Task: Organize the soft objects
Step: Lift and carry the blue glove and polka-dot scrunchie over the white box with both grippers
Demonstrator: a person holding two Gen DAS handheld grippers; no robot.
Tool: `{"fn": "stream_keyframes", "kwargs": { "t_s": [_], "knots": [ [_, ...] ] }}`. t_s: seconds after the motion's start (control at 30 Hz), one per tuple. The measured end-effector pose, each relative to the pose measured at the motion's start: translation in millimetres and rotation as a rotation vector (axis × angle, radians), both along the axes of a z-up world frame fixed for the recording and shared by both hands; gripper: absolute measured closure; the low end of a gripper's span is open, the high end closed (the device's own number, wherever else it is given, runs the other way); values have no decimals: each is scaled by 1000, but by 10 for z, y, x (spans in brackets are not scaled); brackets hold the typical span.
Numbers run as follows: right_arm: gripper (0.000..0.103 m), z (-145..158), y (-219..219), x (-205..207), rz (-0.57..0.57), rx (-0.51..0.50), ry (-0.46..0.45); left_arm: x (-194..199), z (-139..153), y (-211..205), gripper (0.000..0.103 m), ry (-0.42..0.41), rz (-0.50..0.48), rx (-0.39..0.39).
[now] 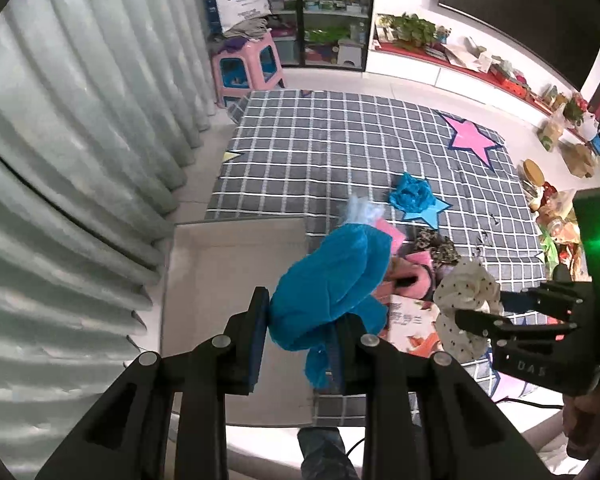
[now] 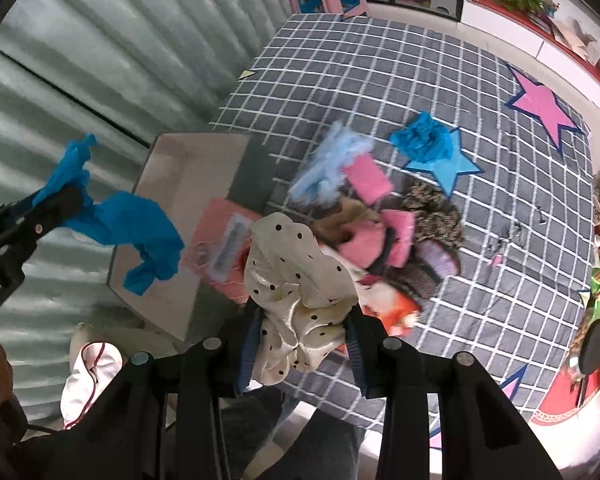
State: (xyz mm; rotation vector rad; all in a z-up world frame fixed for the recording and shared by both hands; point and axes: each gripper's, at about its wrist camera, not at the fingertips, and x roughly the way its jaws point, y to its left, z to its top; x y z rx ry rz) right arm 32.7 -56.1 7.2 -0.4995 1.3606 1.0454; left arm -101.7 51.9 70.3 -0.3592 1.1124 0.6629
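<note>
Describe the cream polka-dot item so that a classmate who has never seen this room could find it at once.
Start at the grey checked mat with stars. Near its front edge lies a heap of soft things; just above it the right gripper is shut on the cream scrunchie. It alone is shiny, ruffled cream satin with black dots; the left gripper holds blue fabric.

I work in what looks like a home living room; a grey checked mat (image 1: 340,152) with stars covers the pale floor, long curtains (image 1: 80,140) hang beside it, a pink plastic stool (image 1: 246,68) stands by glass doors (image 1: 300,12), and potted plants (image 1: 412,28) line a low ledge.
</note>
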Motion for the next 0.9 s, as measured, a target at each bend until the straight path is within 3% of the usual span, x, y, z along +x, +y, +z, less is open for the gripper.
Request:
{"fn": "stream_keyframes", "kwargs": {
  "t_s": [0.47, 0.9],
  "knots": [
    [63, 88, 579, -863, 127, 49, 5, -935, -111, 371, 73, 15, 124, 9],
    [63, 4, 949, -1337, 227, 27, 11, -1338, -473, 534, 74, 52, 190, -44]
  ]
}}
